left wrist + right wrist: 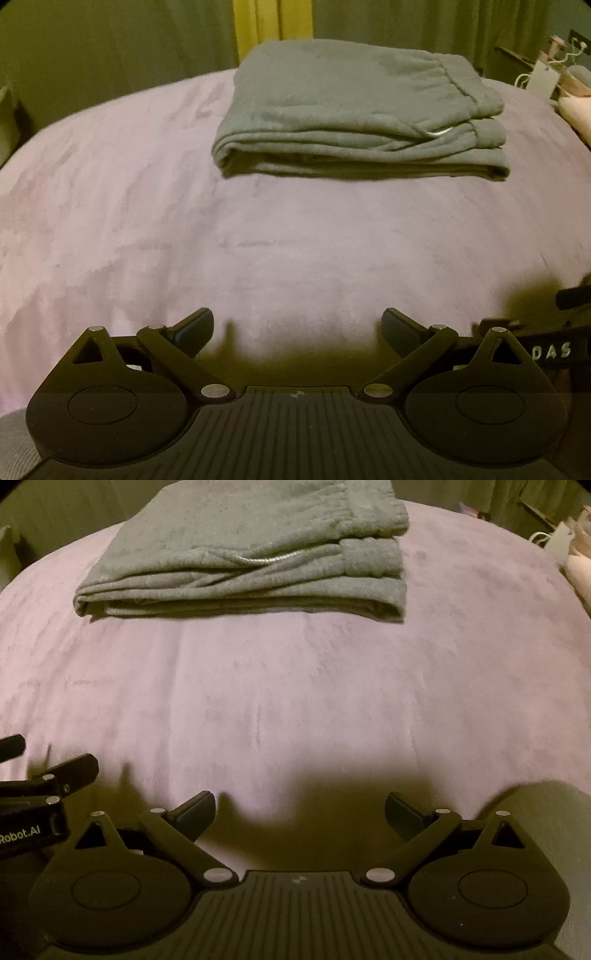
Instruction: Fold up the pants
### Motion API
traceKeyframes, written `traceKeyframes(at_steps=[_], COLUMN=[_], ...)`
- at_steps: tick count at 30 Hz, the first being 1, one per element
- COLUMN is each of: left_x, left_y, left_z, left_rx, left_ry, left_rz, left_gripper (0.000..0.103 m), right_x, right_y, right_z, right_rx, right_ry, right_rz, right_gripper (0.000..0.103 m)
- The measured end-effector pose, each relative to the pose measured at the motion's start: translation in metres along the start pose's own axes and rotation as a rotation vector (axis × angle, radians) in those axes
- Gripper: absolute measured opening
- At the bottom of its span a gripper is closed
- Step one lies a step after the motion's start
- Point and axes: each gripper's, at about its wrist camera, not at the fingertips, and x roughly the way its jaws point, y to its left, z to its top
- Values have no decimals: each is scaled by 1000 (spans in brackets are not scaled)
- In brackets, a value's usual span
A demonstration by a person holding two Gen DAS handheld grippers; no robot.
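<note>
- Lying folded into a thick rectangular stack, the grey pants (354, 114) sit on the far part of a bed covered by a pale lilac blanket (184, 240).
- Several layers show along the near edge of the stack, with the rounded fold at the left end and the gathered waistband at the right end.
- A white drawstring (264, 558) pokes out between the layers toward the right side of the stack.
- The left gripper (297, 326) hangs low over the near part of the blanket, well apart from the pants; its fingers (195, 326) are spread wide with nothing between them.
- The right gripper (300, 808) is likewise low over the near blanket, its fingers (197, 808) spread wide and holding nothing.
- Each gripper appears at the edge of the other's view: the right one at the right edge of the left wrist view, the left one at the left edge of the right wrist view, so the two are side by side.
- Dark shadows of both grippers fall on the blanket just ahead of the fingers.
- Curtains (273, 26) hang behind the bed, and a cluttered stand (554, 66) with a white cable sits at the far right.
</note>
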Motion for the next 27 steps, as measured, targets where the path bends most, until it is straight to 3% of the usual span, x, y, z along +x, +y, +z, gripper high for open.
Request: traceKeyframes(at_steps=[4, 9, 15, 18, 24, 27], left_x=[-1, -8, -19, -35, -65, -66], left_y=[2, 8, 6, 2, 3, 0], left_z=[-1, 1, 13, 23, 46, 52], left_rx=[-7, -43, -17, 13, -38, -42], left_ry=[-4, -13, 58, 16, -37, -29], left_rz=[18, 32, 70, 105, 26, 31], left_gripper=[100, 100, 100, 100, 100, 100], right_x=[-2, -25, -48, -54, -74, -79], right_y=[5, 14, 16, 7, -3, -3], right_z=[-8, -15, 0, 14, 27, 30], right_rx=[-42, -80, -87, -39, 28, 17], right_ry=[10, -21, -59, -69, -108, -126], right_rz=[-31, 11, -18, -41, -33, -43], right_gripper=[99, 99, 99, 99, 99, 99])
